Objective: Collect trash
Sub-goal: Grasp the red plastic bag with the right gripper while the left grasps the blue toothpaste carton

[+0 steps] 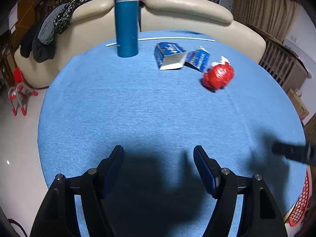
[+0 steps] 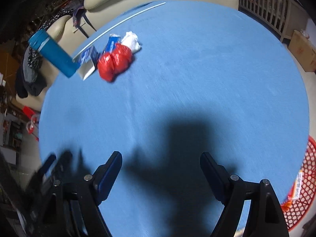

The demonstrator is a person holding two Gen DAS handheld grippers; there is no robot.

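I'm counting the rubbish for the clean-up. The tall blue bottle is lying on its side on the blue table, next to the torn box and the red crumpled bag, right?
Not quite. The tall blue bottle stands upright on the blue table; it is not on its side. The left wrist view shows this. It is indeed beside the torn box, with the red crumpled bag nearby.

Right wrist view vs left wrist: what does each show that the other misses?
Only the right wrist view: a crumpled white tissue wad behind the red bag, and a printed wrapper inside the red mesh basket.
Only the left wrist view: the second torn blue carton piece in full.
Both: the round blue tablecloth, tall teal bottle, blue-and-white carton, crumpled red plastic bag, white rod, both grippers empty.
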